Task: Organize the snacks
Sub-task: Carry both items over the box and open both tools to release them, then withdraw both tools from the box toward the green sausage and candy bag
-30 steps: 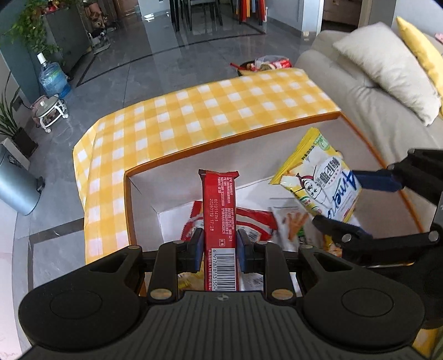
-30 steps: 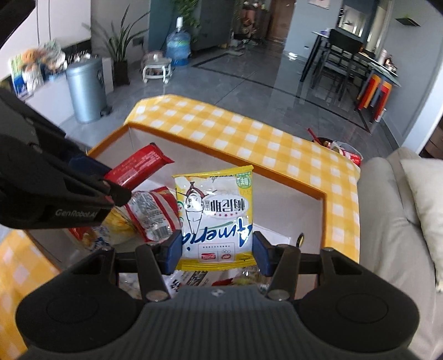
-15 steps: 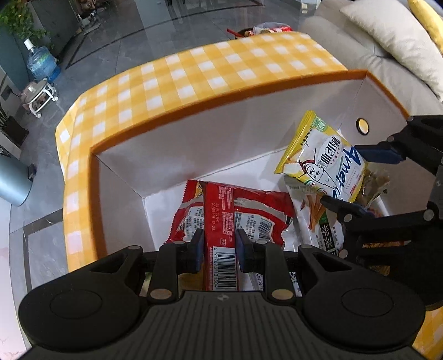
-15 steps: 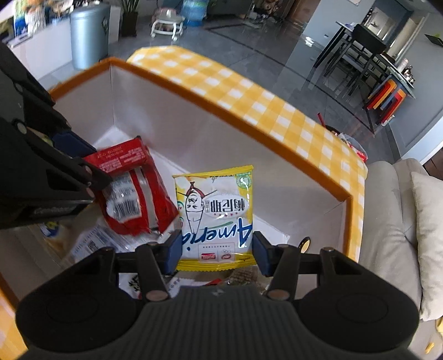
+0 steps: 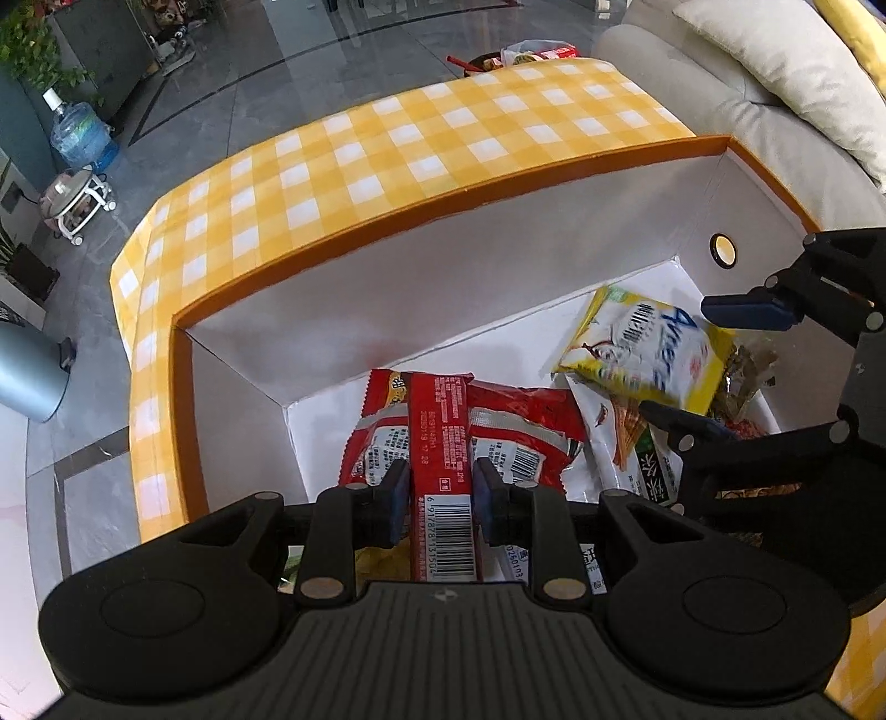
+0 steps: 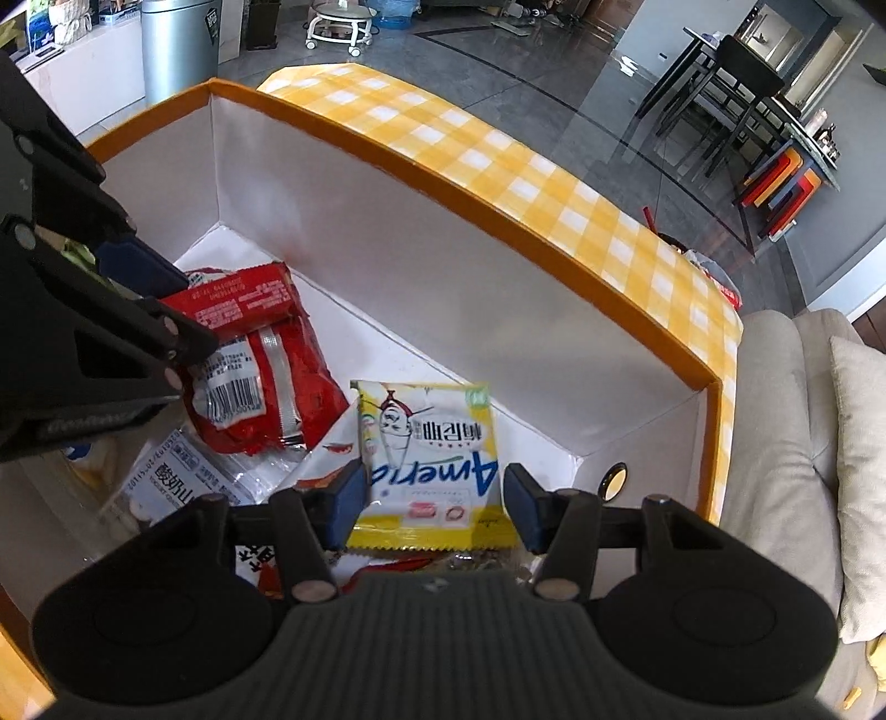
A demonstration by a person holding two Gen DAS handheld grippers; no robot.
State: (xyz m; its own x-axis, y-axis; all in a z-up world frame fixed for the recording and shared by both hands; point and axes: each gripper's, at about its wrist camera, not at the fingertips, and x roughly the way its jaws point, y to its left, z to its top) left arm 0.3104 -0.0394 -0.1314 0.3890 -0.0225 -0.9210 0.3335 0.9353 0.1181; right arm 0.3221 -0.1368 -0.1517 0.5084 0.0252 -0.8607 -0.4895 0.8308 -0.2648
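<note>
A white box with an orange rim stands on a yellow checked cloth. Inside it my left gripper has a narrow red bar between its fingers. Its jaws are opening, a hairline gap shows at each pad, and the bar's far end rests on a red bag. My right gripper is shut on a yellow snack packet, held low over the box floor. The right wrist view shows the left gripper, the bar and the red bag at the left.
Several other packets lie on the box floor, among them a white one. The right box wall has a round hole. A sofa with a cushion stands close on the right. A grey bin stands beyond the table.
Both grippers have sunk into the box. The red bar now lies on the red bag, and the left pads have eased off it. The yellow packet sits lower.
</note>
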